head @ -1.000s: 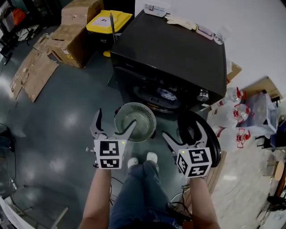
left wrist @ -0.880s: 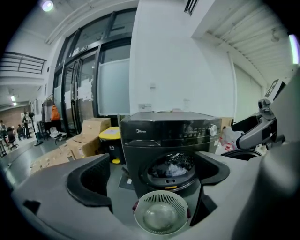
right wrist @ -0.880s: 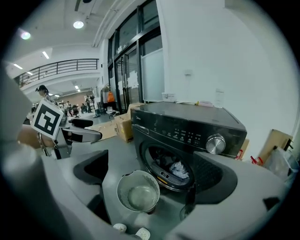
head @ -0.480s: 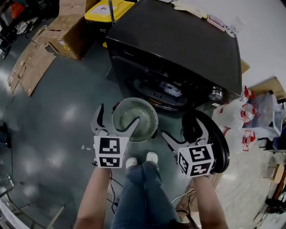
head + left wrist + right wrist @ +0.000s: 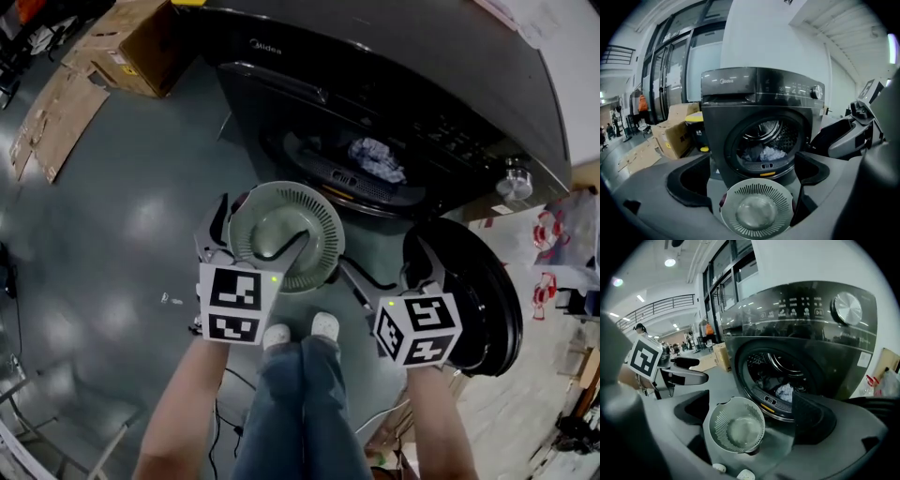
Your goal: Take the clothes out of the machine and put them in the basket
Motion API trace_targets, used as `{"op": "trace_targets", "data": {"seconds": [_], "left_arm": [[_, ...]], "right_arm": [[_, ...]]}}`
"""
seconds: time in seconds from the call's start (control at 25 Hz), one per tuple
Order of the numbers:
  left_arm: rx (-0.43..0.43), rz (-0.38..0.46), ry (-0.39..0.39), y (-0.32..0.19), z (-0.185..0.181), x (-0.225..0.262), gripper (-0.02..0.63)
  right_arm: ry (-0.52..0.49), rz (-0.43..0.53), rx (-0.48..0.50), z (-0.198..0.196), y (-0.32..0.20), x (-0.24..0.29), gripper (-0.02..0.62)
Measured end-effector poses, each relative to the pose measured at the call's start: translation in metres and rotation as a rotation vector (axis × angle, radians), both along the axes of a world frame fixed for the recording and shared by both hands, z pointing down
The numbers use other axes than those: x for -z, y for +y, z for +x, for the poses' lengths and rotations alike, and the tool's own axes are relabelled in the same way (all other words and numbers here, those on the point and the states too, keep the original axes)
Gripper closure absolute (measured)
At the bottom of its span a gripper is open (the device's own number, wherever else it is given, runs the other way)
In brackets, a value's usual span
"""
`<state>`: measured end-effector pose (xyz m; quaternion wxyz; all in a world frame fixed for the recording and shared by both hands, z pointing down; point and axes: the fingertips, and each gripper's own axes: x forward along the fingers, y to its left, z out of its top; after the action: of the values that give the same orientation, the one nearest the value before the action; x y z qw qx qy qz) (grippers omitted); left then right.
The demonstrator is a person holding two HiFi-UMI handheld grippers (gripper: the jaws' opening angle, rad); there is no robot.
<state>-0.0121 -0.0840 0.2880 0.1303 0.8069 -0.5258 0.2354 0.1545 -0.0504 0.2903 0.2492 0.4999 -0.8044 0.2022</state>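
A black front-loading machine point(image 5: 394, 66) stands ahead with its round door point(image 5: 473, 295) swung open to the right. Pale clothes point(image 5: 375, 157) lie in the drum point(image 5: 764, 140), also showing as a light bundle point(image 5: 785, 392) in the right gripper view. A round pale green slotted basket point(image 5: 284, 234) sits on the floor in front of the opening, with nothing in it. My left gripper point(image 5: 253, 239) is open, held above the basket's near left side. My right gripper point(image 5: 382, 272) is open too, right of the basket and in front of the door. Neither holds anything.
Cardboard boxes point(image 5: 127, 37) and flattened cardboard point(image 5: 52, 117) lie at the left on the grey floor point(image 5: 122, 206). White and red bags point(image 5: 553, 262) sit at the far right. The person's legs and white shoes point(image 5: 298, 328) are just behind the basket.
The view has moved closer to the machine and tilted down, so the drum opening and clothes show more. Both grippers stay open and have edged forward over the basket.
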Motion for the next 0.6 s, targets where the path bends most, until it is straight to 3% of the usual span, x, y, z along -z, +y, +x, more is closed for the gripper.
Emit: {"op": "trace_targets", "data": {"seconds": [0.6], "left_arm": [[0.018, -0.055, -0.026, -0.009, -0.015, -0.078, 0.041]], "right_arm": [[0.072, -0.072, -0.055, 0.008, 0.001, -0.088, 0.069]]}}
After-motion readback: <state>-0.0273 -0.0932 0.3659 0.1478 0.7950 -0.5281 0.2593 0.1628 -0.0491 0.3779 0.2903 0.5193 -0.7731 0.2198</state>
